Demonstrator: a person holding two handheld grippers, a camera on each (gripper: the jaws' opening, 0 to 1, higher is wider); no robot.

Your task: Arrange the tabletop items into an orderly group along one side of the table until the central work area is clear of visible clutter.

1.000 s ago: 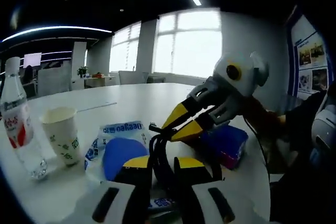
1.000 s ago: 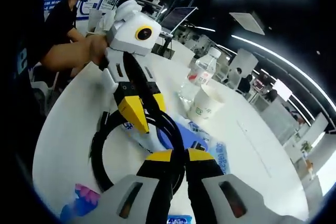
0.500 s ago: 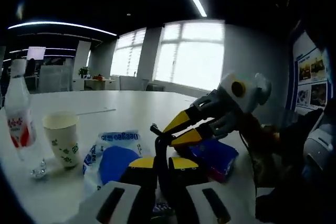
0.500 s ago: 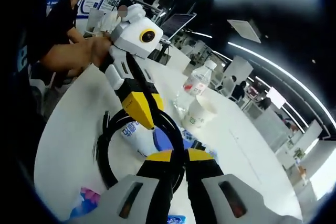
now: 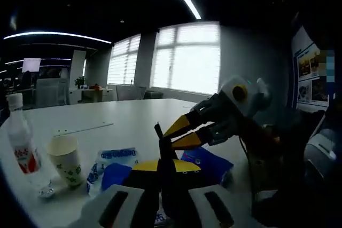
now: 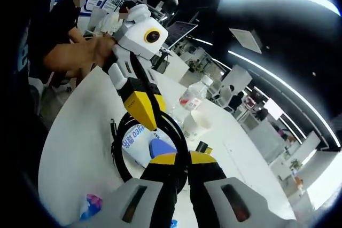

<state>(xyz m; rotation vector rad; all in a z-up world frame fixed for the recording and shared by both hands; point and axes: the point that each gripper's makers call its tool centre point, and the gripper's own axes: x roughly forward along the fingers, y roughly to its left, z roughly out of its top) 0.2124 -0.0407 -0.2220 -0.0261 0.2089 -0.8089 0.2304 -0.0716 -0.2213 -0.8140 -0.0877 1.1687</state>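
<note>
While both grippers have lifted higher than a second ago, the left gripper (image 5: 163, 166) and right gripper (image 6: 180, 157) clamp a looped black cable (image 6: 124, 153) above the white table (image 6: 75, 132).

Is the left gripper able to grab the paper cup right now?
Probably not yet. The left gripper is shut on the black cable, like the right gripper. The paper cup stands free on the table.

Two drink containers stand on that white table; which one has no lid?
The white paper cup with green print: its top is open. The clear plastic bottle beside it, red-labelled, wears a white cap.
</note>
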